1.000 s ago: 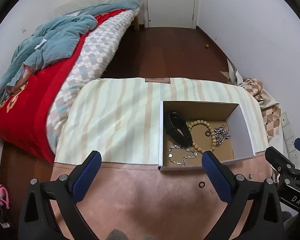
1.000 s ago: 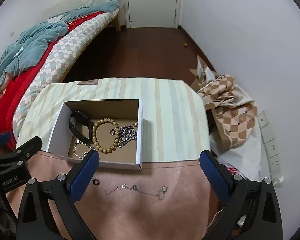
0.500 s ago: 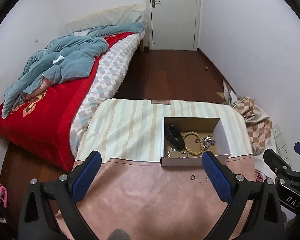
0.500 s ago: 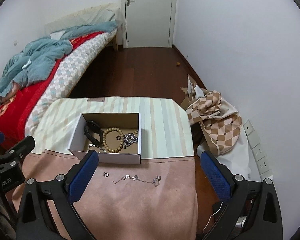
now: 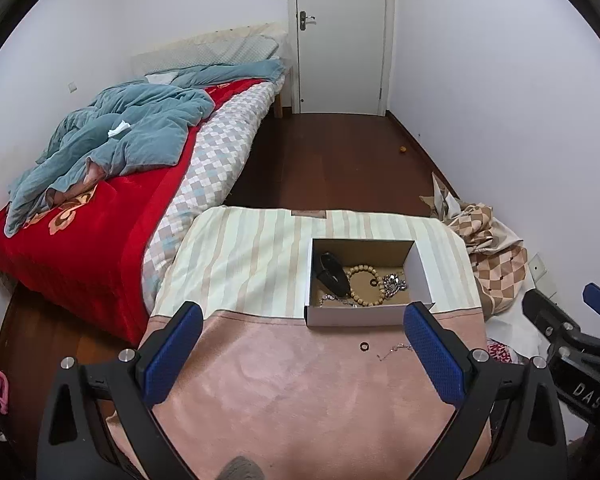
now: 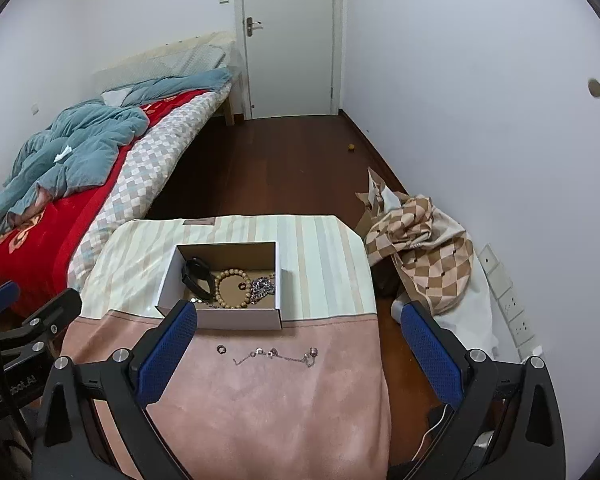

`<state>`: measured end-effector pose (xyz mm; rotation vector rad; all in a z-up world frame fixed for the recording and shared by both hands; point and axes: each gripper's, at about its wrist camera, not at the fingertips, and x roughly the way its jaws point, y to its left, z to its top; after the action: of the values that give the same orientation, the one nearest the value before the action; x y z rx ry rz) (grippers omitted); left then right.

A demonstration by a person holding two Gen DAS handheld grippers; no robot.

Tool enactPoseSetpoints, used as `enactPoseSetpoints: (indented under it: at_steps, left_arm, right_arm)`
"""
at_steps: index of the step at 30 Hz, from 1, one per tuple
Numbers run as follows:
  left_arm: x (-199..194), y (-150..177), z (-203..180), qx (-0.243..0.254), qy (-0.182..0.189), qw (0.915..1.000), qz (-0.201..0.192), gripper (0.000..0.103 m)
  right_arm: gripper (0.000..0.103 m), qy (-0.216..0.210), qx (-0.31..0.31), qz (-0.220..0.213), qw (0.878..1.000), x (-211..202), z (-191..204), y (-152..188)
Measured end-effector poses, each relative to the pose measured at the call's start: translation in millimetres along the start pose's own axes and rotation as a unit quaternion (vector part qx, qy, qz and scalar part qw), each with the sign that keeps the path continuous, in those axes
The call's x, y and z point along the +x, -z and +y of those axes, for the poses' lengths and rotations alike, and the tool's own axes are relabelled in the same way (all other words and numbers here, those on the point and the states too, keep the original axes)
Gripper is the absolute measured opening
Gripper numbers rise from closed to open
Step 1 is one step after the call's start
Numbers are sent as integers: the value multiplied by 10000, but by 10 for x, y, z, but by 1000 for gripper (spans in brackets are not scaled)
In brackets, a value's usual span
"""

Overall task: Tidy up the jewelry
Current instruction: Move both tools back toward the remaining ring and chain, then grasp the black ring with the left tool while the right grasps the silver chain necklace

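An open white cardboard box (image 5: pixel 420 276) (image 6: pixel 168 280) sits on the cloth-covered table. Inside lie a black band (image 5: pixel 332 276) (image 6: pixel 196 276), a wooden bead bracelet (image 5: pixel 366 290) (image 6: pixel 232 288) and silver chains (image 5: pixel 394 282) (image 6: pixel 262 288). On the pink cloth in front of the box lie a small dark ring (image 5: pixel 364 346) (image 6: pixel 220 348) and a thin silver chain (image 6: pixel 276 356) (image 5: pixel 394 350). My left gripper (image 5: pixel 300 352) and right gripper (image 6: pixel 300 354) are both open and empty, held high and back from the table.
The table has a striped cloth (image 5: pixel 252 256) at the far half and pink cloth (image 6: pixel 268 408) near me. A bed (image 5: pixel 100 208) stands to the left. A checkered cloth pile (image 6: pixel 428 248) lies on the floor at right, near wall sockets (image 6: pixel 504 292).
Both grippers have pulled back and up from the table, so the box and the jewelry look smaller and farther. Nothing on the table has moved.
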<state>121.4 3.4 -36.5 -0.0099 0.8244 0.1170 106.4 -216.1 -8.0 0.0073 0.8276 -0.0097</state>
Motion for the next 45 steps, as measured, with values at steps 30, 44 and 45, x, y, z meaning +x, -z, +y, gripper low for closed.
enactPoseSetpoints:
  at_steps: [30, 44, 45]
  left_arm:
    - [1858, 830, -223, 128, -684, 9831, 1694, 102]
    - [2060, 784, -657, 300, 16, 9841, 1749, 101]
    - [2056, 793, -690, 354, 37, 9845, 1719, 98]
  right_arm:
    - [10, -119, 224, 1343, 9906, 2209, -294, 995]
    - [10, -45, 873, 1123, 9898, 1924, -700, 926]
    - [10, -40, 874, 1129, 9897, 1924, -699, 926]
